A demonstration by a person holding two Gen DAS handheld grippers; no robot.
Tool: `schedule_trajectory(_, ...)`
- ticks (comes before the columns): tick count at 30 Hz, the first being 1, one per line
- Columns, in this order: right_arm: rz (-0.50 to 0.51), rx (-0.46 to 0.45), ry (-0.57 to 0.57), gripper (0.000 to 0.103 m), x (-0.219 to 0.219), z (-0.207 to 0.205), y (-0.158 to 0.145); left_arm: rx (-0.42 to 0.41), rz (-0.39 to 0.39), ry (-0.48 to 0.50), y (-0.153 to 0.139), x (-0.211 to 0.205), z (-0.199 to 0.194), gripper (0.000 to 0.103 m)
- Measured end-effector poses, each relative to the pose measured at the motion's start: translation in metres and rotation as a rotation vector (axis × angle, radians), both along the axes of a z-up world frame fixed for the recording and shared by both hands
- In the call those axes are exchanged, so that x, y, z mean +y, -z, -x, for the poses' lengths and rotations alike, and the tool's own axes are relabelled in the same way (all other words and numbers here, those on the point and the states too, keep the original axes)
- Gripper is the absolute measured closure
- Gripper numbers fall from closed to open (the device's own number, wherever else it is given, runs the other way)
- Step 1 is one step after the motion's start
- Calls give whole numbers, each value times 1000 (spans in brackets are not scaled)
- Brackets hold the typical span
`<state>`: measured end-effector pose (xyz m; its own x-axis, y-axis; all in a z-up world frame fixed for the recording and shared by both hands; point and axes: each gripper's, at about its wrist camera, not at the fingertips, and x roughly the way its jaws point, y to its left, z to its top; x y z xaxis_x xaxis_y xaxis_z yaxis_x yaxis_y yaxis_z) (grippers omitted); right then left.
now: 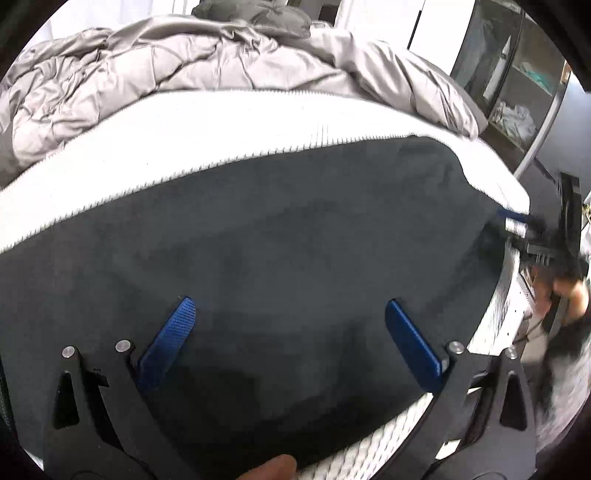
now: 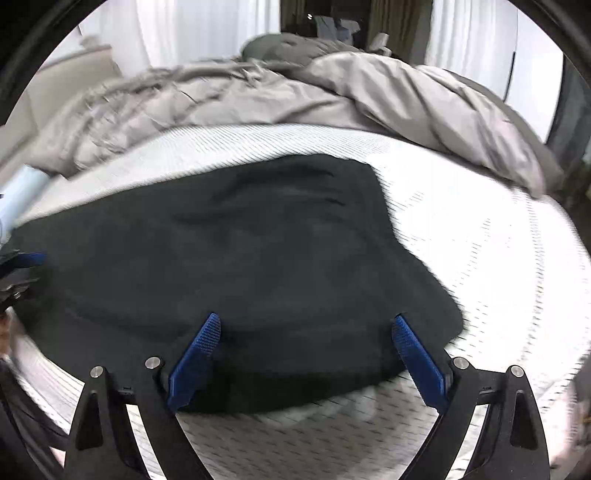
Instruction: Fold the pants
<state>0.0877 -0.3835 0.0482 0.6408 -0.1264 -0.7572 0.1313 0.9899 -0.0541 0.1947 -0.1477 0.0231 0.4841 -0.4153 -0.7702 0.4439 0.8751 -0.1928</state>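
Note:
Dark pants (image 1: 280, 251) lie spread flat on the white mattress (image 1: 192, 129); in the right wrist view the same pants (image 2: 258, 258) fill the middle. My left gripper (image 1: 290, 306) hovers open over the near part of the cloth, blue pads wide apart with nothing between them. My right gripper (image 2: 308, 323) is also open just above the pants' near edge. From the left wrist view the right gripper (image 1: 517, 221) shows at the pants' far right edge, blurred. The left gripper (image 2: 29, 258) shows at the left edge of the right wrist view.
A rumpled grey duvet (image 1: 155, 66) is heaped along the far side of the bed, with a dark pillow (image 1: 258, 14) behind it. A dark shelf unit (image 1: 517, 74) stands at the right. Bare mattress (image 2: 480, 240) lies right of the pants. A fingertip (image 1: 269, 469) shows at the bottom.

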Motion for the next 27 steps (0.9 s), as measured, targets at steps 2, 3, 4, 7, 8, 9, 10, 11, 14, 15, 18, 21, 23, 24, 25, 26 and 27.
schedule_trajectory(2,-10,20,-30,7,11,-16,6,22,-42,6,8,-11,-21,1)
schedule_trajectory(3,15,39,-45,7,18,-26,11,59,-72,14,18,-19,-33,1)
schedule_trajectory(4,61,65,-71,7,21,-38,17,100,-106,19,31,-24,-44,1)
schedule_trajectory(7,234,125,-84,7,18,-45,30,74,-135,29,39,-21,-45,1)
schedule_trajectory(8,256,122,-29,7,4,-38,26,68,-145,16,38,-17,-43,1)
schedule_trajectory(9,251,113,27,7,-10,-33,22,73,-149,-8,37,-11,-43,1)
schedule_trajectory(10,242,102,92,7,-24,-29,17,84,-144,-26,36,-4,-43,1)
schedule_trajectory(11,219,79,147,7,-34,-24,10,88,-141,-36,35,0,-43,1)
schedule_trajectory(14,145,11,127,7,-31,-24,-5,76,-98,-79,18,19,-46,1)
schedule_trajectory(15,136,2,90,7,-20,-26,-7,69,-76,-104,13,26,-49,1)
schedule_trajectory(18,182,51,-35,7,13,-52,2,81,-66,-183,12,44,-66,1)
schedule_trajectory(21,199,122,-130,7,38,-77,22,126,-144,-205,34,46,-80,1)
schedule_trajectory(23,234,172,-119,7,27,-96,40,103,-163,-187,38,46,-78,1)
schedule_trajectory(24,239,174,-88,7,18,-99,41,93,-172,-176,36,45,-76,1)
schedule_trajectory(25,206,164,-64,9,11,-100,37,88,-181,-167,36,46,-74,1)
schedule_trajectory(26,154,158,-48,11,-1,-94,34,83,-185,-164,36,48,-72,1)
schedule_trajectory(27,139,155,-35,18,-6,-92,31,79,-187,-166,37,51,-71,1)
